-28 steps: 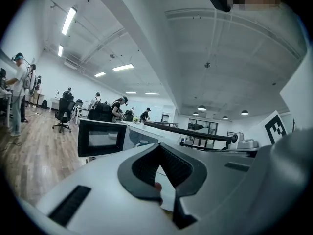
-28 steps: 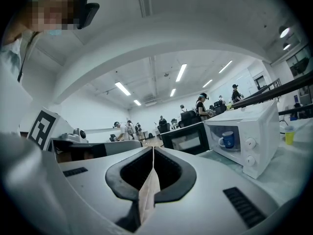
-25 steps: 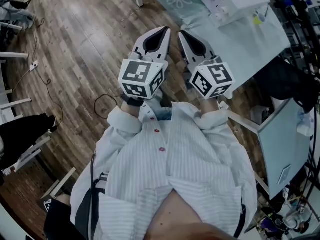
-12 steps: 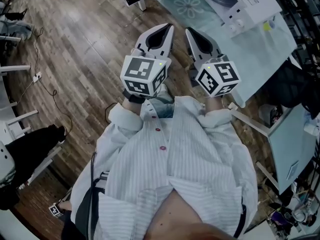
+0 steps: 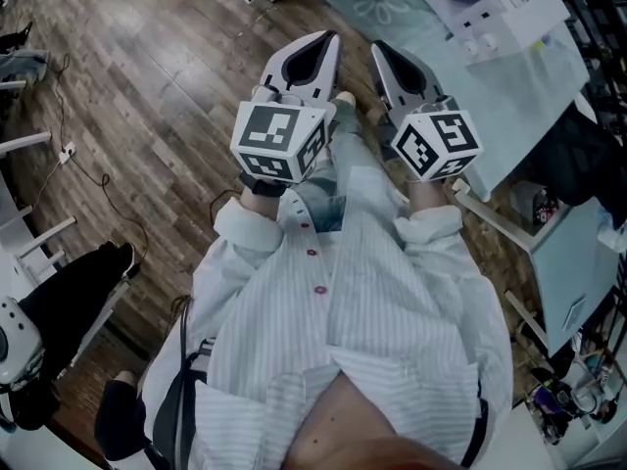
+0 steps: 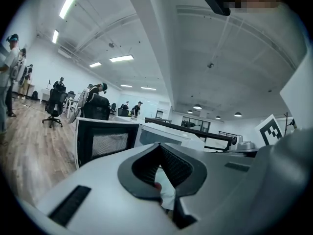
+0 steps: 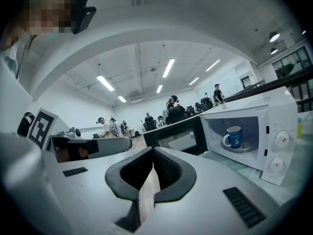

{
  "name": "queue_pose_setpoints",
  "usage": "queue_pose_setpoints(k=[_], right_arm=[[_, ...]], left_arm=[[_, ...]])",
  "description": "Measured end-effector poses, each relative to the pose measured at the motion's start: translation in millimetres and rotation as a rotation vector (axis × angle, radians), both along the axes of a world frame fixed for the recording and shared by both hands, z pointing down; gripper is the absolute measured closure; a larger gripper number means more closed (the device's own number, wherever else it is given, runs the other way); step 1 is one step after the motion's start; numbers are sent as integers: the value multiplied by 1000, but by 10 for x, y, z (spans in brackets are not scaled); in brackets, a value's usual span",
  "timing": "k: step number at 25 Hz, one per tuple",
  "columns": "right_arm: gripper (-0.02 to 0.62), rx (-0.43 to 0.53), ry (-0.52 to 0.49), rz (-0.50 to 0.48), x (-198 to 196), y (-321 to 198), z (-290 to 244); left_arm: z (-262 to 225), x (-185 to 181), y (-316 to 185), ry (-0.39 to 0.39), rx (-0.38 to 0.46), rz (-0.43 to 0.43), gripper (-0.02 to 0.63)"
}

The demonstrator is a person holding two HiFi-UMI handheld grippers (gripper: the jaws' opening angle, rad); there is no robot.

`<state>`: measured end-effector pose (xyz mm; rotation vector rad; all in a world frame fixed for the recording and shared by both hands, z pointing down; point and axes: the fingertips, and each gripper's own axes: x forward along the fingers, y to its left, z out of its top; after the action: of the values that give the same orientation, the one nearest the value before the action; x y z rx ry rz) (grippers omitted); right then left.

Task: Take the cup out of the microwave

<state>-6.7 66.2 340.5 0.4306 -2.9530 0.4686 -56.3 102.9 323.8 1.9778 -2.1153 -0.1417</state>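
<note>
Head view: over the last second the person has walked toward the surface (image 5: 519, 96). A leg (image 5: 338, 164) now steps forward between the two grippers, and the floor (image 5: 147, 86) has slid back beneath them. The left gripper (image 5: 328, 39) is carried level ahead of the chest, its jaws together with nothing held. Just beside it the right gripper (image 5: 380, 49) has its jaws closed too and is equally empty. To the right, the microwave (image 5: 490, 3) has drawn nearer to the gripper tips but is still apart from them. In the right gripper view its door (image 7: 176, 133) stands open and the cup (image 7: 234, 137) sits upright inside on the turntable, untouched. I judge this to be the approach only. Nothing has been reached yet, and a gripper will have to open before it can take the cup. The count is two grippers, one microwave with two knobs (image 7: 281, 140), one cup and one surface.
</note>
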Motion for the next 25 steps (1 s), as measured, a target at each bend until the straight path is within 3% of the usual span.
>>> queue_pose_setpoints(k=[8, 15, 25], right_arm=[[560, -20, 6, -9, -445, -372, 228], [560, -32, 12, 13, -857, -962, 145], [560, -37, -3, 47, -1158, -1709, 16]], left_arm=[[194, -436, -387, 15, -6, -8, 597], [56, -851, -995, 13, 2, 11, 597], [-125, -1103, -1773, -11, 16, 60, 597]])
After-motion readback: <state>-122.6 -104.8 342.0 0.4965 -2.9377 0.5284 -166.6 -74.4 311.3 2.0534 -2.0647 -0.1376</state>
